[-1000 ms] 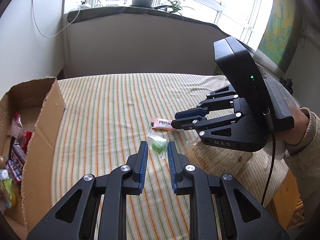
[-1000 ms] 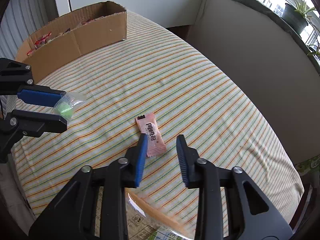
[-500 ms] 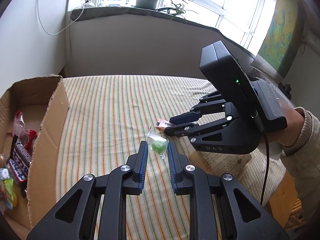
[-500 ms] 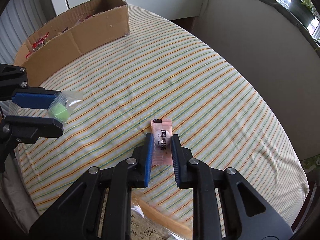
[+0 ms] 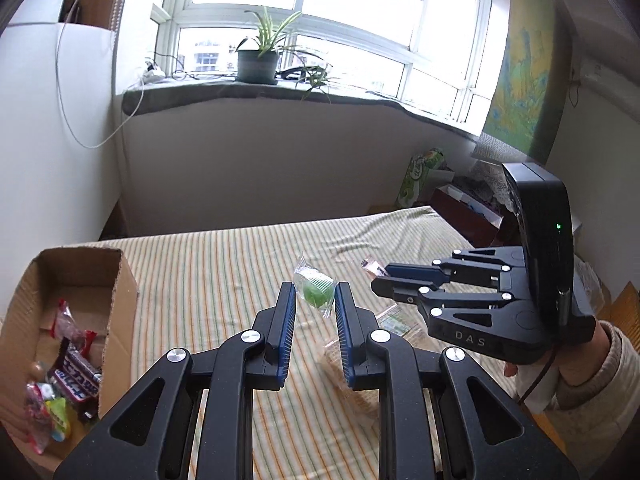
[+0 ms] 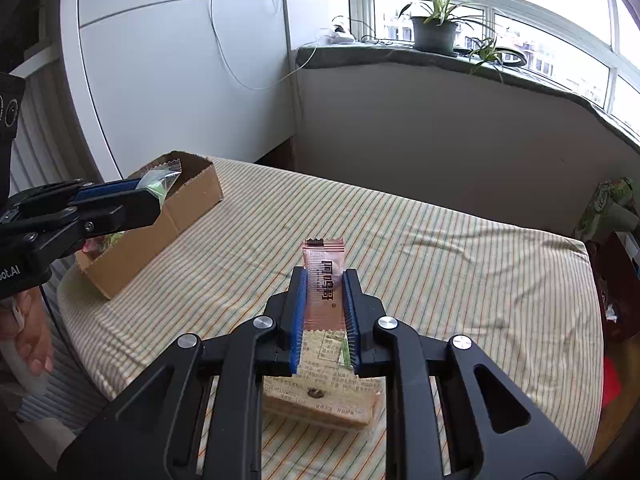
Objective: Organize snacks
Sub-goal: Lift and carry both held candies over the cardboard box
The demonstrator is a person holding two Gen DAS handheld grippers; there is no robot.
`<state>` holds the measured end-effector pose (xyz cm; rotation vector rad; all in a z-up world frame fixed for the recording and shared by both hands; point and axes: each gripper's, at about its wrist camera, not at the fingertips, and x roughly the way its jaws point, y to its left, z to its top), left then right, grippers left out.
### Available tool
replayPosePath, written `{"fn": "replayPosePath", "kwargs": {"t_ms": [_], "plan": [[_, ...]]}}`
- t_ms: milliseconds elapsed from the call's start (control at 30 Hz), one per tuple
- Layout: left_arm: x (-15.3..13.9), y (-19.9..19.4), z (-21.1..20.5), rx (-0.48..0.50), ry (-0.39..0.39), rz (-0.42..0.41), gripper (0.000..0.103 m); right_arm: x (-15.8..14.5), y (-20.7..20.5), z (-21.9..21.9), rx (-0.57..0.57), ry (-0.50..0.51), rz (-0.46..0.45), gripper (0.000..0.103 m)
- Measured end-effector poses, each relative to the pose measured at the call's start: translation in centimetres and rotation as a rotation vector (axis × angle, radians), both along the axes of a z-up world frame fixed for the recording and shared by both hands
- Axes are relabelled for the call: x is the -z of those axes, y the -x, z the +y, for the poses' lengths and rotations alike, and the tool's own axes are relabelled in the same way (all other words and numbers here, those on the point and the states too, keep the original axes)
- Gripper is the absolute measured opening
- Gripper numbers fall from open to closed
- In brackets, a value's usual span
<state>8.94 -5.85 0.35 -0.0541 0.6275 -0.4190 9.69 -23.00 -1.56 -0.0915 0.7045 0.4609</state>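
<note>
Between my left gripper's [image 5: 315, 307] pads I'm pinching the green candy [image 5: 316, 291]; my right gripper [image 6: 325, 297] is clamping the pink bar [image 6: 323, 280]. The cardboard box [image 5: 116, 280] is sitting off to my left, so I'm aiming to clear its rim before letting go.

Rough corrugated cardboard box [image 6: 160, 236] sits on matt striped cloth [image 6: 440, 264] (glossy snack wrappers [image 5: 68, 368] inside).

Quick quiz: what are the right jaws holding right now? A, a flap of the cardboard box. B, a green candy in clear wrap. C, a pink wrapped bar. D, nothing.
C: the right gripper has its jaws closed on the pink bar, lifted off the striped cloth; the green candy is in the left gripper.
</note>
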Motion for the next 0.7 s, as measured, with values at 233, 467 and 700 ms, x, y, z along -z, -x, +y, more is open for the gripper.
{"fn": "replayPosePath", "kwargs": {"t_ms": [233,467,700], "plan": [[-1.0,3.1,-0.6,0.03,-0.01,-0.036,0.018,-2.4,3.0,-0.2,0.039,-0.024,-0.06,0.018],[-1.9,3.7,0.2,0.016,0.0,-0.064,0.018,-3.1,3.1,1.6,-0.009,-0.023,-0.062,0.018],[-1.1,3.8,4.8,-0.071,0.011,-0.058,0.018,-2.1,1.5,8.2,-0.111,-0.051,-0.029,0.018]]}}
